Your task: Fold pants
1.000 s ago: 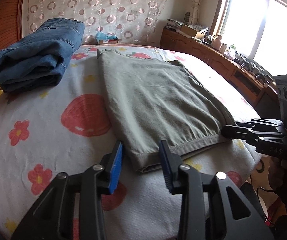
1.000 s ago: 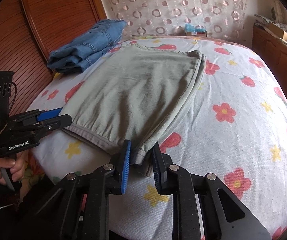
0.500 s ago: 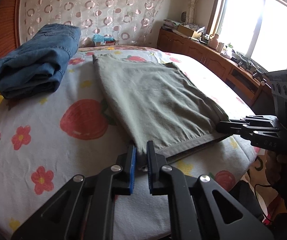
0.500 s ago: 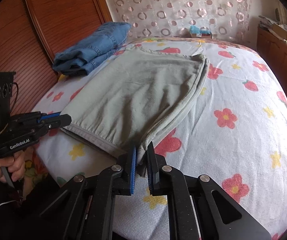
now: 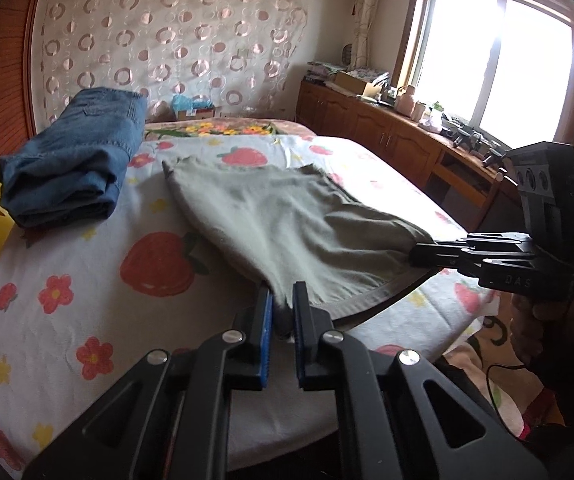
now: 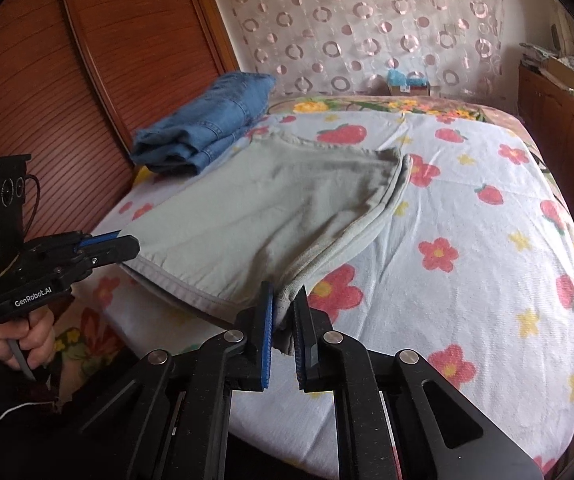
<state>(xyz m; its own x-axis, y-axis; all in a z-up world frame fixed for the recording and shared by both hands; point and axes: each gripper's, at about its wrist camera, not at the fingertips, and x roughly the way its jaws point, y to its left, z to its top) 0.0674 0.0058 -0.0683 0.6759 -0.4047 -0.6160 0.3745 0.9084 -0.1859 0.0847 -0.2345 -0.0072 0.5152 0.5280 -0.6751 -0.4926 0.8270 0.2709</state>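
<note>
Grey-green pants [image 5: 287, 220] lay on the flowered bedspread [image 5: 87, 280] — near hem raised. Left gripper [image 5: 283, 312] and right gripper [image 6: 285, 316] each clamped a hem corner. Folded jeans [image 5: 75, 168] — far left.

Left gripper [image 5: 283, 312] fingers clamped, right gripper [image 6: 283, 312] fingers clamped, both angled downward

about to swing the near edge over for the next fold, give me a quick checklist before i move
1. Left gripper shut on a near corner of the grey pants: ok.
2. Right gripper shut on the other near corner: ok.
3. Near hem lifted off the bed sheet: ok.
4. Far end of the pants lying flat: ok.
5. Folded jeans apart from the pants: ok.
6. All cloth layers caught in each gripper: cannot tell.
</note>
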